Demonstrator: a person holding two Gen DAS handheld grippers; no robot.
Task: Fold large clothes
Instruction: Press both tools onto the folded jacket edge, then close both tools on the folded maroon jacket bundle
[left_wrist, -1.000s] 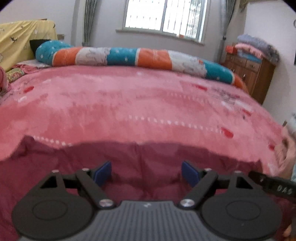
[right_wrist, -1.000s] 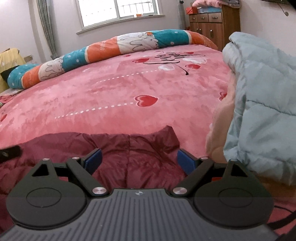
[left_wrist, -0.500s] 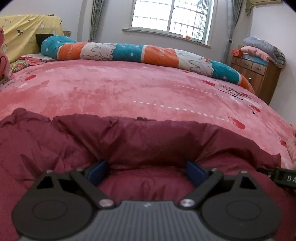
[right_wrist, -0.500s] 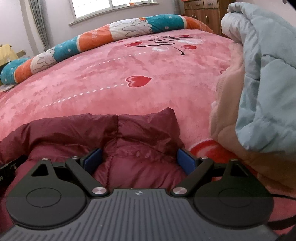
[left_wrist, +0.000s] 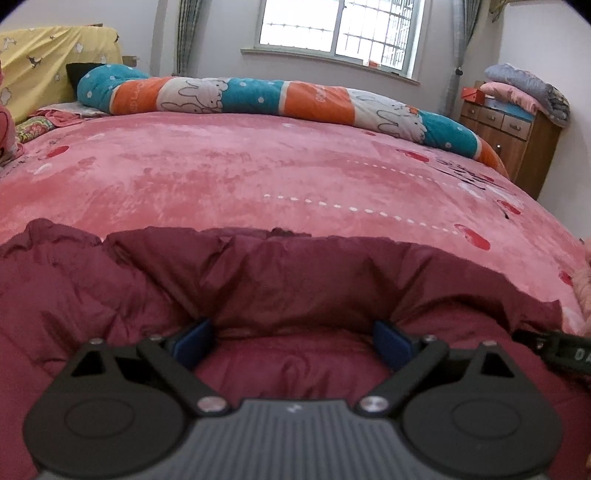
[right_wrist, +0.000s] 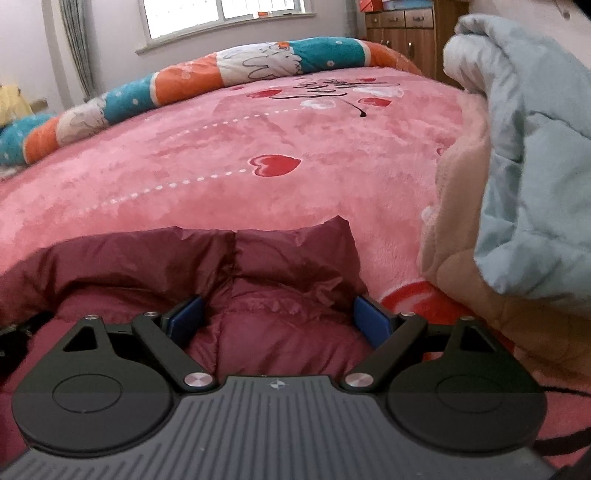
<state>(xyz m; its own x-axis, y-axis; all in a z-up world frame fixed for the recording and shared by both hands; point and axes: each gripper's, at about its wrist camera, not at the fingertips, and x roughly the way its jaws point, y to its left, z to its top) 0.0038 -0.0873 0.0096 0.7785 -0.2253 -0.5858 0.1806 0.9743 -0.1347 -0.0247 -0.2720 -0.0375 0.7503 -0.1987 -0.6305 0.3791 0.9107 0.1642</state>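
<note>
From here I can't see the near part of the maroon jacket (left_wrist: 280, 280), which runs under my left tongs (left_wrist: 293, 338) and off the frame's lower edge, and the pale blue coat (right_wrist: 532, 155) is cut off at the right edge.

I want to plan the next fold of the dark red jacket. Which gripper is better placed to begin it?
Right, though only slightly. The right gripper has open jaws around the dark red jacket at its end corner, easy to pinch. The left gripper, also open, sits mid-edge over bulkier padding.
</note>
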